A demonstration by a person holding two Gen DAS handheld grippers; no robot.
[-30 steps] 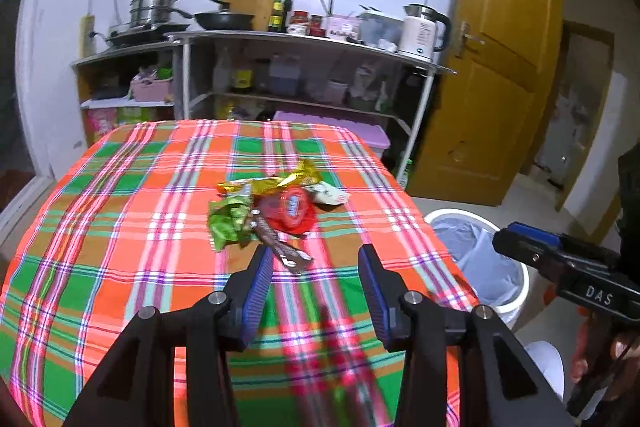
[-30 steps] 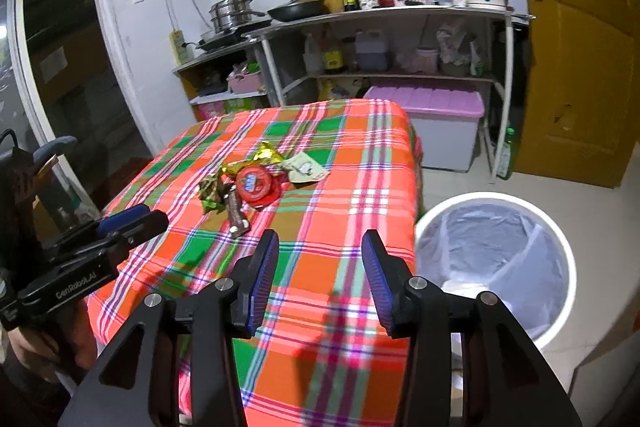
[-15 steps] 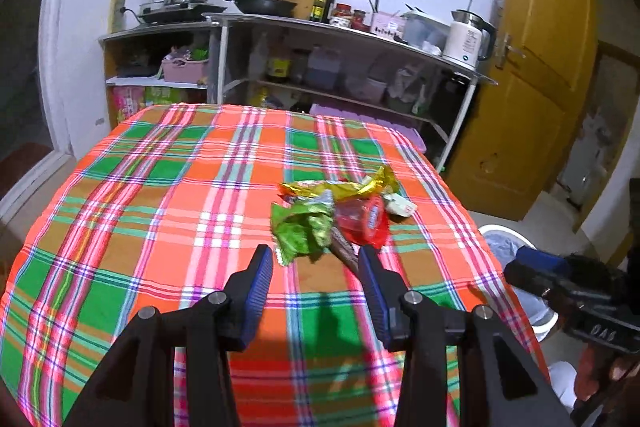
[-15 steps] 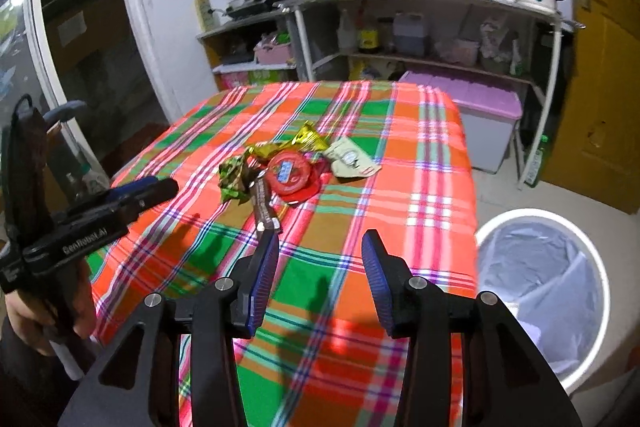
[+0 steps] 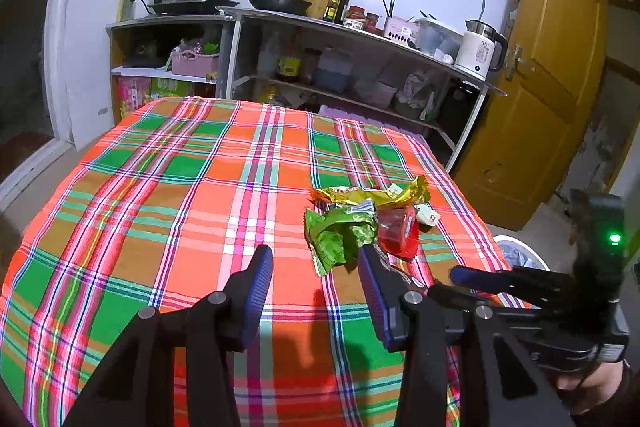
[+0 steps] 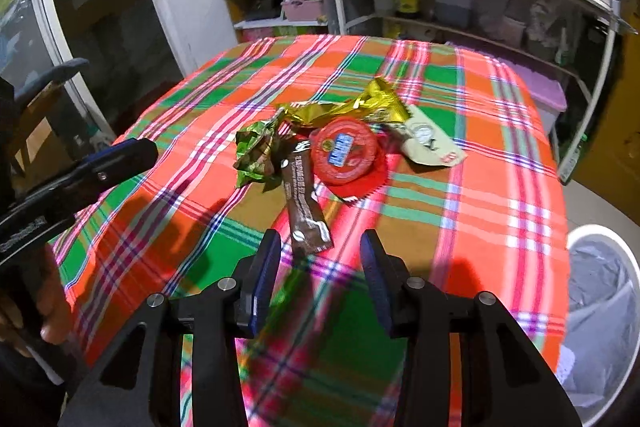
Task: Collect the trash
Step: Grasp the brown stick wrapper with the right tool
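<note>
A pile of wrappers lies on the plaid tablecloth [image 6: 480, 187]: a green foil wrapper [image 6: 254, 155], a gold wrapper [image 6: 340, 109], a red round-labelled packet [image 6: 346, 151], a brown stick sachet [image 6: 306, 205] and a pale sachet [image 6: 428, 143]. My right gripper [image 6: 320, 259] is open, just short of the brown sachet's near end. My left gripper [image 5: 314, 279] is open, just short of the green wrapper [image 5: 338, 235]. The gold wrapper [image 5: 368, 195] and the red packet [image 5: 398, 231] lie behind it. Each gripper shows in the other's view: the right [image 5: 500, 287], the left [image 6: 100, 167].
A white bin with a grey liner [image 6: 600, 291] stands on the floor right of the table; its rim shows in the left wrist view [image 5: 520, 251]. Kitchen shelves with pots and a kettle [image 5: 478, 49] stand behind the table. A yellow door [image 5: 540, 87] is at the right.
Both grippers have moved closer to the wrapper pile. The left has shifted left, so the pile sits right of its centre. Both stay open.
</note>
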